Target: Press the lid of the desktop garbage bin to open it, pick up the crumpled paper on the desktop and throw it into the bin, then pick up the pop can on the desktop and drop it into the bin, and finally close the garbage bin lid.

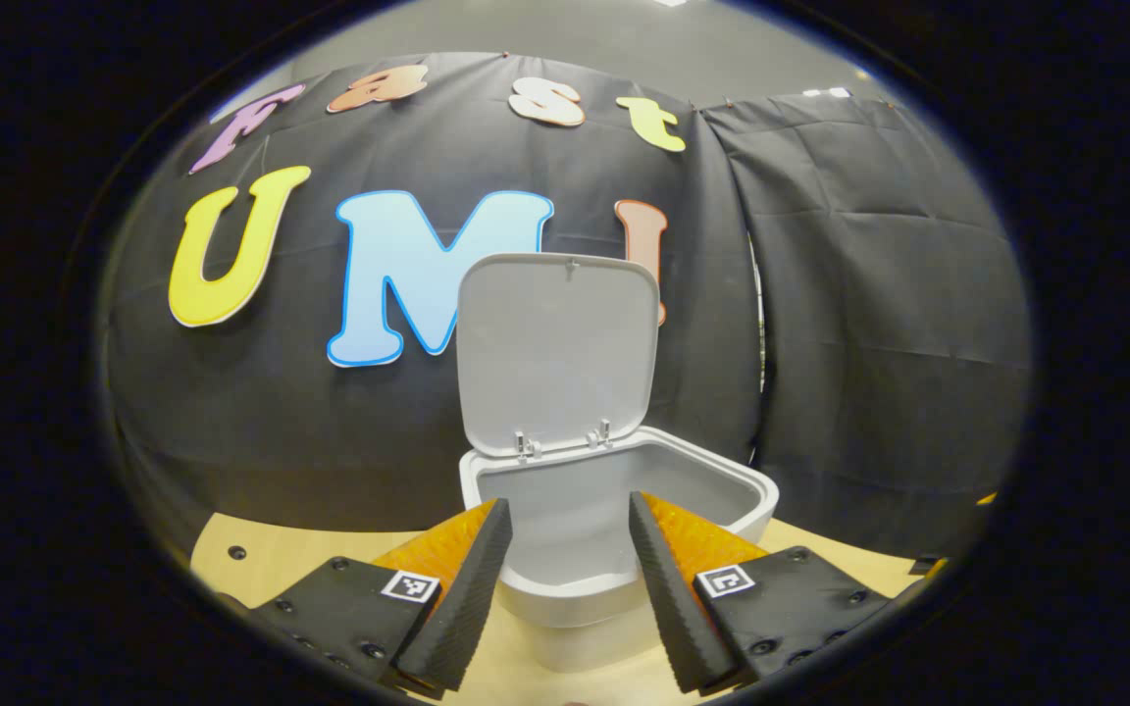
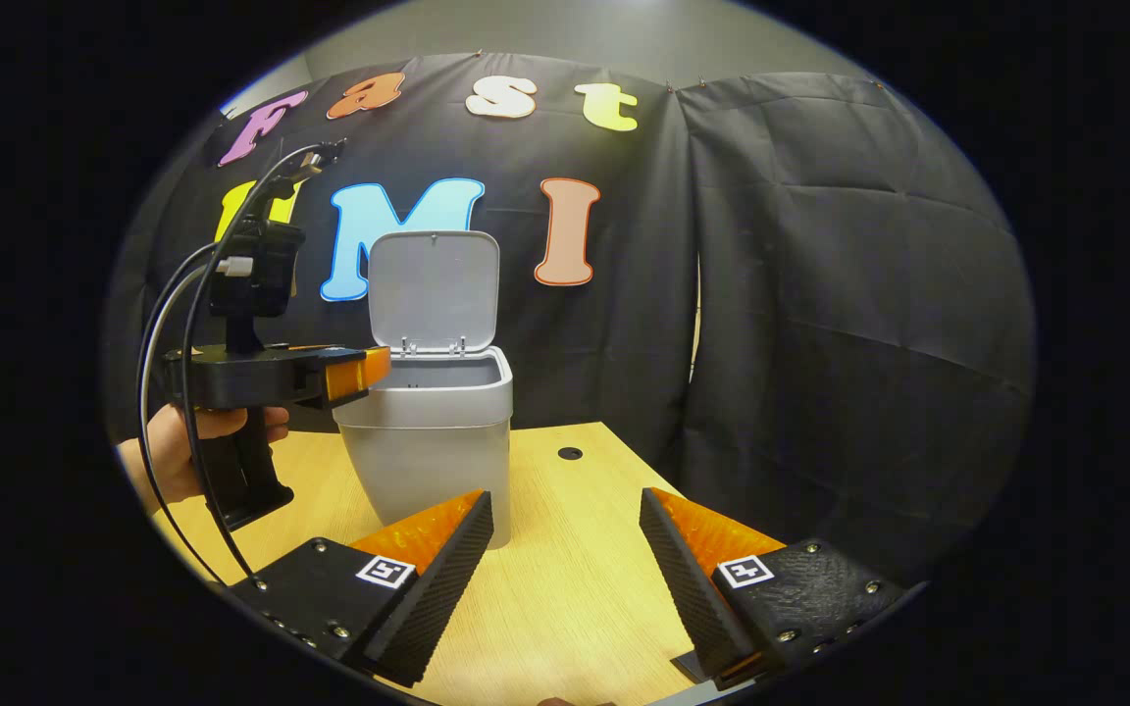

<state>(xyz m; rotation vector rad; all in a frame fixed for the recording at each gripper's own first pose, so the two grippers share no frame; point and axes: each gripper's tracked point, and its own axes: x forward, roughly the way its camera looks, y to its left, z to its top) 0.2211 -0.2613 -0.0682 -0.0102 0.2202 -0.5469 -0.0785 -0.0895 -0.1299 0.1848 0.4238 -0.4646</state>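
Booth table (image 2: 565, 588) fills the lower centre of the right gripper view. Garbage bin (image 2: 425, 446) stands upright left of centre there, long axis vertical, mouth up. Its lid (image 2: 434, 290) is swung up behind the opening, inner face toward the camera; in the left gripper view the lid sits at frame centre with the open bin below it.

Left gripper (image 1: 570, 549) hovers at the bin's rim, fingers apart and empty; it also shows at left in the right gripper view, held by a hand (image 2: 182, 446). Right gripper (image 2: 565, 559) sits low over bare table, fingers apart, empty.

Judged step: lid open, nothing being carried. Next probably closing the lid: push its top edge forward and down.
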